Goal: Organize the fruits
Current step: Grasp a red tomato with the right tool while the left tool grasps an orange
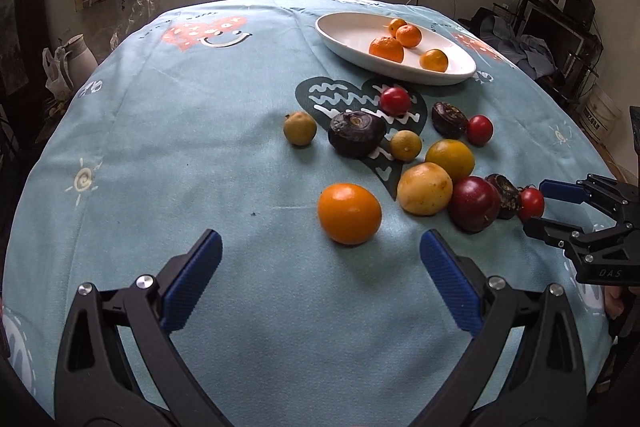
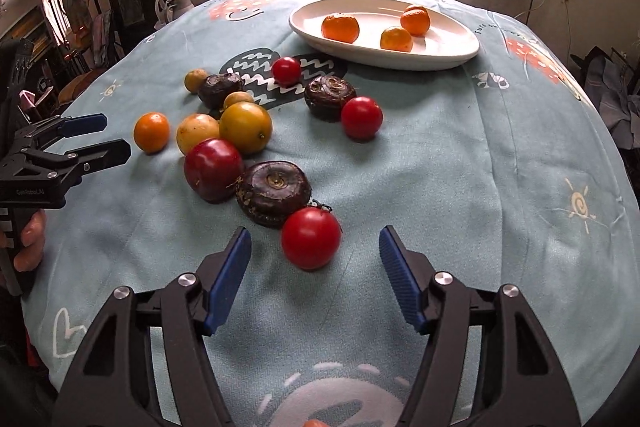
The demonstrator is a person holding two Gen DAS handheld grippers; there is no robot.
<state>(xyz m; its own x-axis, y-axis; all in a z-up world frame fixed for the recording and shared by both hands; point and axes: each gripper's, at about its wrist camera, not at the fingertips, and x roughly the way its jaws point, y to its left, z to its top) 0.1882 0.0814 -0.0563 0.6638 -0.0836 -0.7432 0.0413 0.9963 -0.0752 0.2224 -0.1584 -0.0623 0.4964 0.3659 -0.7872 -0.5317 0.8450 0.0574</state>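
Observation:
A white oval plate (image 1: pixel 344 31) (image 2: pixel 448 51) at the far side holds several small oranges (image 1: pixel 386 47) (image 2: pixel 340 27). Loose fruit lies on the blue cloth before it: an orange fruit (image 1: pixel 349 213) (image 2: pixel 151 132), yellow fruits (image 1: pixel 425 188) (image 2: pixel 245 122), red tomatoes (image 2: pixel 311 237) (image 1: pixel 531 203), a dark red plum (image 2: pixel 213 169) (image 1: pixel 474 203) and dark water chestnuts (image 2: pixel 273 199) (image 1: pixel 357 133). My left gripper (image 1: pixel 320 251) (image 2: pixel 114 137) is open, just short of the orange fruit. My right gripper (image 2: pixel 314 247) (image 1: pixel 538 205) is open, its fingers either side of the nearest tomato.
The table is covered by a light blue printed cloth (image 1: pixel 180 147) that falls off at rounded edges. A white jug (image 1: pixel 78 57) stands beyond the far left edge. Cluttered shelves (image 1: pixel 560 27) stand to the right, a window behind.

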